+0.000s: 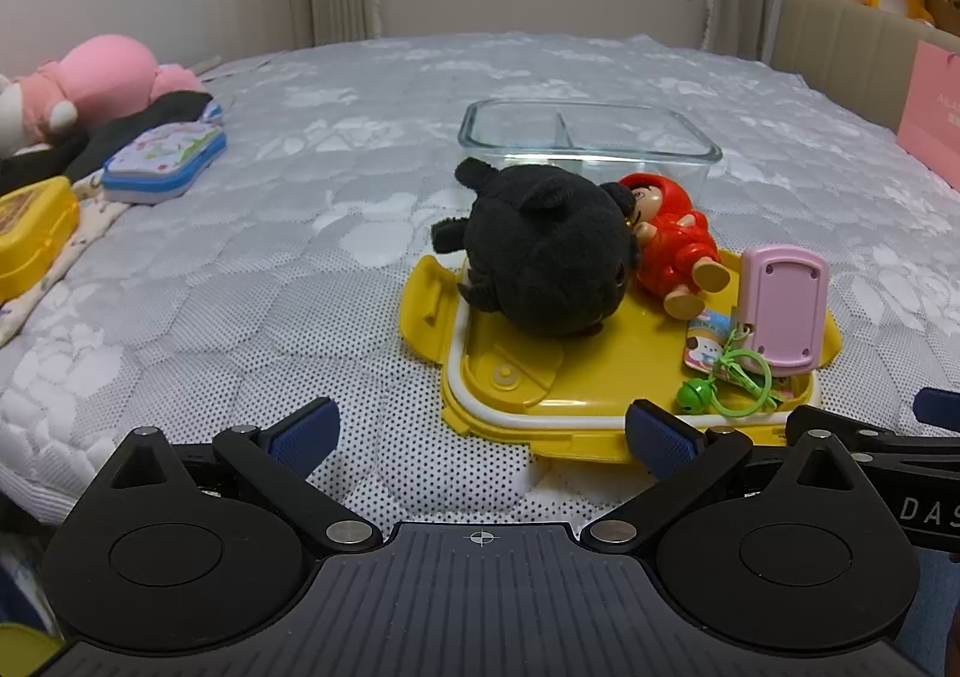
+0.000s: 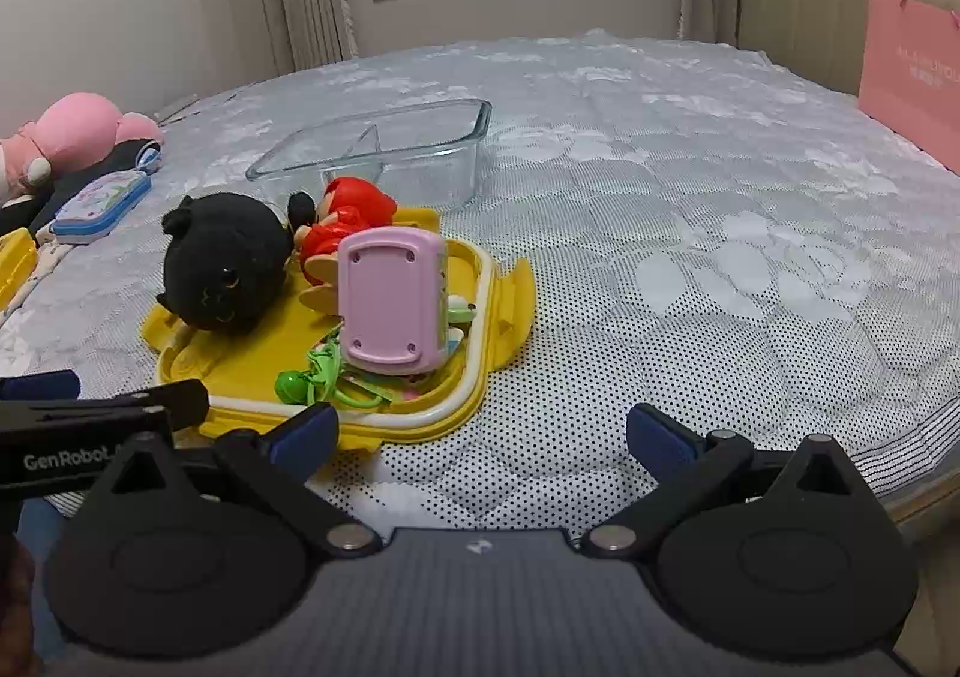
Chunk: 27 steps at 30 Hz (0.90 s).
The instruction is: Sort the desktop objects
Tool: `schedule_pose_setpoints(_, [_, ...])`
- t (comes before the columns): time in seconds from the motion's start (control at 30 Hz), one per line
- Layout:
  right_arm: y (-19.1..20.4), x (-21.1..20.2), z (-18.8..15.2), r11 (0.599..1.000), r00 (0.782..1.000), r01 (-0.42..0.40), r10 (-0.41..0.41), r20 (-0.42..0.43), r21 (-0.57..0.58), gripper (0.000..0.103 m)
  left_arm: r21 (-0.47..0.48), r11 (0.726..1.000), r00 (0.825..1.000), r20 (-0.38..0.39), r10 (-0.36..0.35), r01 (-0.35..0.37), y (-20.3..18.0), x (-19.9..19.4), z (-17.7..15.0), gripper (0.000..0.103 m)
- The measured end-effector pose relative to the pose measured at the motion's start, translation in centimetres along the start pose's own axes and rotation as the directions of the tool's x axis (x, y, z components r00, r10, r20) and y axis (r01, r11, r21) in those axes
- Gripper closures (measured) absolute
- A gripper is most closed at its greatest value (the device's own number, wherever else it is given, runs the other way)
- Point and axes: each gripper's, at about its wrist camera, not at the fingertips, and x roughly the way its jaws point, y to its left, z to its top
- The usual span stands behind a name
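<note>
Yellow lid (image 1: 528,371) near the bed's front edge carries the toys; glass dish (image 1: 588,137) behind is empty. We judge sorting unstarted. Left gripper (image 1: 480,437) and right gripper (image 2: 480,434) fingers apart, empty. Next: grasp the black plush (image 1: 540,257).

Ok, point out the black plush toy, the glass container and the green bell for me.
black plush toy (image 1: 540,263), left wrist view, on the middle of its round body.
glass container (image 2: 420,161), right wrist view, on its near wall.
green bell (image 1: 691,396), left wrist view, on the bell's ball.
</note>
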Motion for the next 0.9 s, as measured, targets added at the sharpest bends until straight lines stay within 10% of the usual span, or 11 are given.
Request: schedule_pose_setpoints(0.9, [-1.4,1.1,2.5,0.985,0.985,-0.17,0.17,0.003,0.02,0.0,-0.051,0.993,0.993,0.058,-0.107,0.11,2.7,1.1,4.1,0.0])
